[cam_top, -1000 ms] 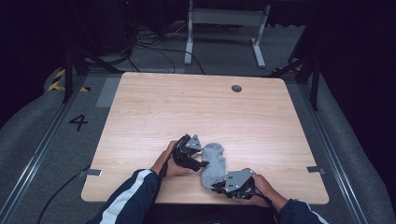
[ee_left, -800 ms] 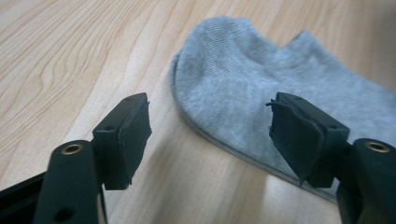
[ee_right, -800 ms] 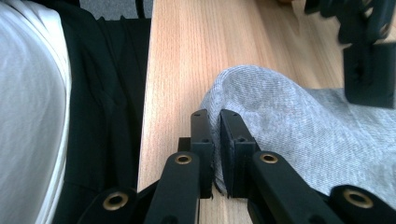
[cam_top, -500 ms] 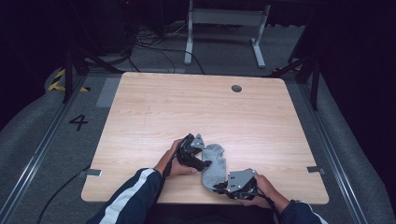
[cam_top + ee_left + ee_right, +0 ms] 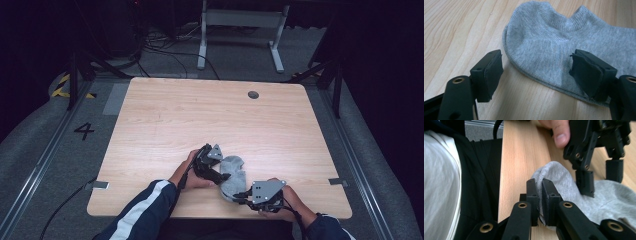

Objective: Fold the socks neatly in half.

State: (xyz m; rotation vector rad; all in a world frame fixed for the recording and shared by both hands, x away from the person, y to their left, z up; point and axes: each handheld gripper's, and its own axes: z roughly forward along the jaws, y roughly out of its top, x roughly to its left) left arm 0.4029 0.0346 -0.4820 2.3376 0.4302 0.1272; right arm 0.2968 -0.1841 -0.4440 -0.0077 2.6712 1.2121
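Left gripper (image 5: 223, 176): spread wide over the near half of the sock, its jaws having just been opening; in the left gripper view the sock's edge lies between the two pads (image 5: 492, 72), and neither pad presses on it
Sock (image 5: 231, 175): a grey ankle sock lying flat on the counter near the person's edge, between the two hands; its opening shows at the top of the left gripper view (image 5: 564, 40)
Right gripper (image 5: 246, 194): pinched tight on one end of the sock; in the right gripper view (image 5: 538, 195) the fabric is clamped between the narrow jaws, close to the counter's near edge
Counter (image 5: 200, 120): pale wood, bare apart from the sock and a small round cap at the far side
Step in hand: judging from this, the right gripper anchors one end while the left lets go to take a new hold, likely for smoothing or folding
Doing it well: keep the right grip steady and low so the sock stays flat; bring the left gripper down over both layers at the edge before closing, well in from the rim so it does not slip off
Risk: pulling the two ends apart too hard could drag the fabric out of the right gripper or bunch it
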